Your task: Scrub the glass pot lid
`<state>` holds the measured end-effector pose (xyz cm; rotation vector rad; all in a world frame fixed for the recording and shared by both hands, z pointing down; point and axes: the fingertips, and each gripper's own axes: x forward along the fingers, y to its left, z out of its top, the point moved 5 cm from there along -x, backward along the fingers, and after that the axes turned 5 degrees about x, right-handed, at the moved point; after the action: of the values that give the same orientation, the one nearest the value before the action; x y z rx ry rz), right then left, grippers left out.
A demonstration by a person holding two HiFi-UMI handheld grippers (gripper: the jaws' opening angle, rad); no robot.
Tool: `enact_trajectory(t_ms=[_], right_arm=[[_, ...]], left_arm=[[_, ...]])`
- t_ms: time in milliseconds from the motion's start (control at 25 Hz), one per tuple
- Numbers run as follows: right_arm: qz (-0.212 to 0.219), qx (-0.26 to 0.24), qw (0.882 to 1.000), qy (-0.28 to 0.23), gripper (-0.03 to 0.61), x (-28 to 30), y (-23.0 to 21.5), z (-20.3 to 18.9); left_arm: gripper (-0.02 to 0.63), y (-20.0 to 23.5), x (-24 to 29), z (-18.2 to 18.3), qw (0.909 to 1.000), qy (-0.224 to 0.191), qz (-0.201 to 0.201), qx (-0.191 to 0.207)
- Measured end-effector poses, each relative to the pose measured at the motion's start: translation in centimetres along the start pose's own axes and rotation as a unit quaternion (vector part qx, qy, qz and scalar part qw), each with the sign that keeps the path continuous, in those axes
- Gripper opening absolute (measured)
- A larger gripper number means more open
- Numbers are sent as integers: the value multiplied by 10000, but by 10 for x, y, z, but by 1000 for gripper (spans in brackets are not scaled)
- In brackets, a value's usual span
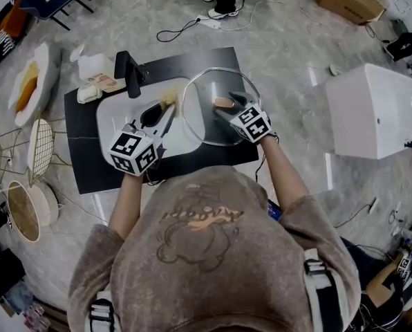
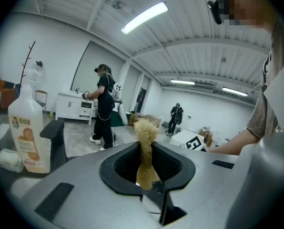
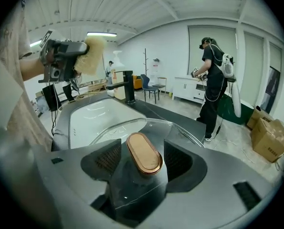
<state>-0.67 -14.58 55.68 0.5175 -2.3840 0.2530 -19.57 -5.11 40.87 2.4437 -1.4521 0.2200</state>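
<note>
Lid lies mid-frame, seemingly resting across the sink. Right gripper stands apart around its knob, not pinching. The left gripper is clamped on a scrubber. Step: securing the lid. Next, close on the knob, then scrub.

A soap bottle stands near the black faucet.

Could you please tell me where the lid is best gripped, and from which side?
By the knob at its centre, from above, jaws across its narrow sides: it is a raised oval, while the lid itself is wide, smooth glass.
</note>
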Motion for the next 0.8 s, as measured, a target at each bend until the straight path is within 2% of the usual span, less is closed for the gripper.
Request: enact_trajectory(t_ms=[120, 280, 480, 680, 800], right_arm=[[19, -90, 10000, -29, 241, 6, -2, 1], [46, -132, 9999, 44, 241, 9, -4, 0], [132, -148, 9997, 117, 237, 9, -5, 0], [199, -172, 9993, 263, 233, 11, -5, 1], [222, -173, 9993, 229, 233, 11, -5, 2]], left_arm=[[64, 5, -4, 0, 10000, -4, 66, -9], [65, 12, -10, 6, 9999, 20, 77, 87], [66, 19, -11, 34, 9996, -136, -121, 227], [66, 29, 4, 70, 9943, -18, -410, 986], [65, 29, 27, 85, 9855, 203, -746, 1508]])
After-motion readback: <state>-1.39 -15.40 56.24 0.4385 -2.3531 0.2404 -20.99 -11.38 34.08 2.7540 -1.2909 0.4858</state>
